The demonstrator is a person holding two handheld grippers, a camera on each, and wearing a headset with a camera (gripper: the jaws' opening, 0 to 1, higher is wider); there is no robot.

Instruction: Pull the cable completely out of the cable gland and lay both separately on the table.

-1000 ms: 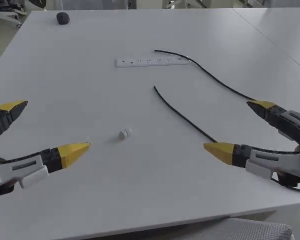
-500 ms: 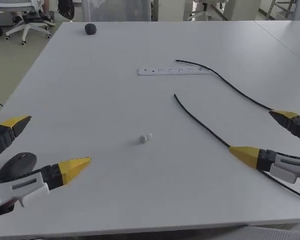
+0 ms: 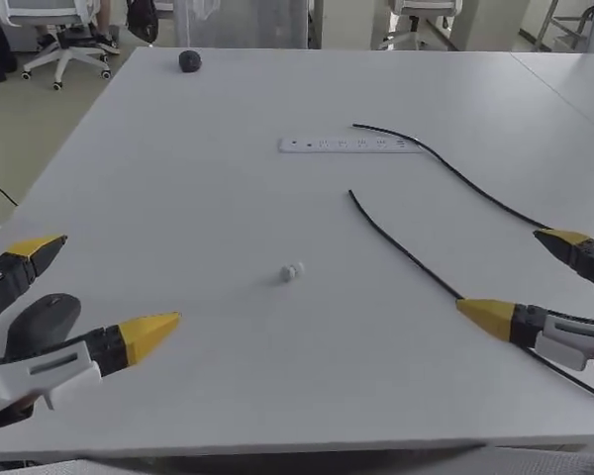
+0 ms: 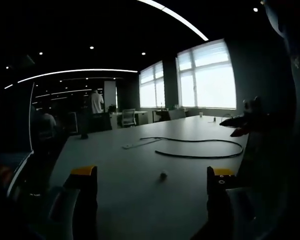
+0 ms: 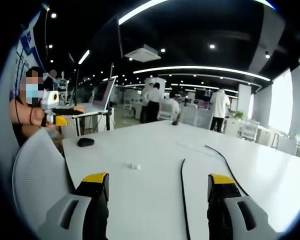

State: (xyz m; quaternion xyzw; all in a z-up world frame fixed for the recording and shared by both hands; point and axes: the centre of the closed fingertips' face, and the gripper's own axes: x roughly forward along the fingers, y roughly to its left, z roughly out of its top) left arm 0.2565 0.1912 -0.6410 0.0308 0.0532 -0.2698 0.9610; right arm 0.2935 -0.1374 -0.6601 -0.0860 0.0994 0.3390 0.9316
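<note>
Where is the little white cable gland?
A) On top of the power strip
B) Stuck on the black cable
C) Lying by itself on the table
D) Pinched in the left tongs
C: the cable gland lies alone on the white table, apart from the black cable, and the left tongs and right tongs are open and empty.

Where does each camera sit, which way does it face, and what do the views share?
Head view: on the headset, looking forward and down at the table; left gripper and right gripper show, jaws open.
Left gripper view: on the left gripper, facing windows across the table; own jaws show.
Right gripper view: on the right gripper, facing standing people; own jaws show.
Shared: cable gland and cable, apart.
</note>
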